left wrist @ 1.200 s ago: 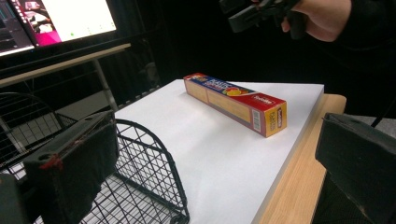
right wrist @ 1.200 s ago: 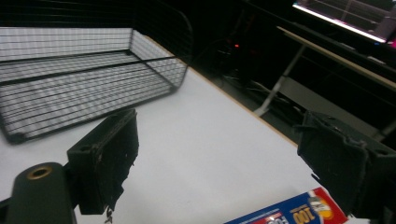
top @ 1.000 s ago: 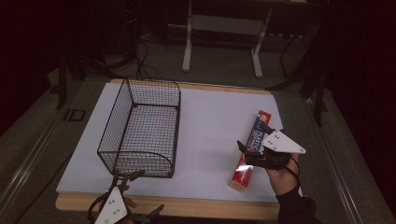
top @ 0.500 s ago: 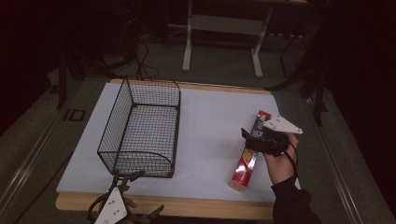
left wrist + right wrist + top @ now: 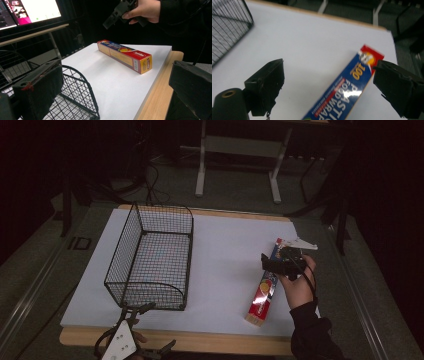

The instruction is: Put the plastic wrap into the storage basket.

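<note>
A long red and blue plastic food wrap box (image 5: pixel 263 289) lies flat on the right side of the white board (image 5: pixel 225 245). My right gripper (image 5: pixel 268 263) hovers open over the box's far half, and in the right gripper view (image 5: pixel 329 85) the box's far end (image 5: pixel 352 87) shows between the jaws, untouched. A black wire basket (image 5: pixel 150 295) stands on the left of the board. At the table's front edge, just past the basket's near corner, my left gripper (image 5: pixel 155 327) is open and holds nothing. The left gripper view (image 5: pixel 115 85) looks across the basket rim (image 5: pixel 82 77) to the box (image 5: pixel 125 56) and the right gripper (image 5: pixel 115 16).
The board rests on a wooden table whose edge (image 5: pixel 200 340) shows at the front. White board surface lies bare between basket and box. A desk frame (image 5: pixel 235 165) stands on the floor behind the table. A lit monitor (image 5: pixel 32 10) shows at the far left in the left gripper view.
My right gripper has moved away from me along the box, from its middle toward its far end. The left gripper, the box and the basket have stayed put.
</note>
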{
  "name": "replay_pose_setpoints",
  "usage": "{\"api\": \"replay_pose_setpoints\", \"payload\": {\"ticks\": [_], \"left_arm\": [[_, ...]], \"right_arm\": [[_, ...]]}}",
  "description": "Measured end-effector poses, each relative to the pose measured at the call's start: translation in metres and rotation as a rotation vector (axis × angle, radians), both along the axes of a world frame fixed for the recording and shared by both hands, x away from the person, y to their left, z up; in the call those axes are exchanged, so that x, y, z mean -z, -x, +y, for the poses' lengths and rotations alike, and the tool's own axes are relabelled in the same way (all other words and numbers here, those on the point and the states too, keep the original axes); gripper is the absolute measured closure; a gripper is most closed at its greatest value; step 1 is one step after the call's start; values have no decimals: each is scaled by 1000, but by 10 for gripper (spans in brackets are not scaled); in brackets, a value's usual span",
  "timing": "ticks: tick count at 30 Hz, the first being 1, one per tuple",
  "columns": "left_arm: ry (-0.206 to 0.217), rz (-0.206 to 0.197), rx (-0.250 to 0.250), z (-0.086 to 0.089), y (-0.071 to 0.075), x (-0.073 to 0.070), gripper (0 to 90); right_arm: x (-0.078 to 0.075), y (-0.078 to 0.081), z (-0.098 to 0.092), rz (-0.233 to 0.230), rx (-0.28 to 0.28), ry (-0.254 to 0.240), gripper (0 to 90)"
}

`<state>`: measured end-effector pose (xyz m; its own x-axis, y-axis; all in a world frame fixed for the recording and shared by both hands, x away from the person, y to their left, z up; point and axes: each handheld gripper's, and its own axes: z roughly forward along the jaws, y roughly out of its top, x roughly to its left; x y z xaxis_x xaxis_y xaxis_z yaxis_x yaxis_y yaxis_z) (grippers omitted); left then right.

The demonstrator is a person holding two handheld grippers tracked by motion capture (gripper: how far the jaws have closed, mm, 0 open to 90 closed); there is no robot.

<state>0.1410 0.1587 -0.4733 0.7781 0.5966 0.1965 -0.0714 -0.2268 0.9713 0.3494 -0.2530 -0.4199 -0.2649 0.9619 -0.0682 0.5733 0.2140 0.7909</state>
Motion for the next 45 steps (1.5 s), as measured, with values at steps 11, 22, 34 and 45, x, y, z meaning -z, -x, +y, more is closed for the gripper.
{"api": "replay_pose_setpoints", "payload": {"ticks": [11, 22, 34, 45], "left_arm": [[0, 0, -2, 0, 0, 0, 1], [-7, -4, -8, -1, 1, 0, 1], [-8, -13, -6, -1, 2, 0, 1], [-13, -27, -9, -3, 4, -1, 1]], "right_arm": [[18, -25, -12, 167, 144, -49, 135], [44, -48, -13, 288, 301, -83, 135], [75, -53, -9, 369, 385, -155, 133], [95, -51, -4, 471, 423, -151, 231]]}}
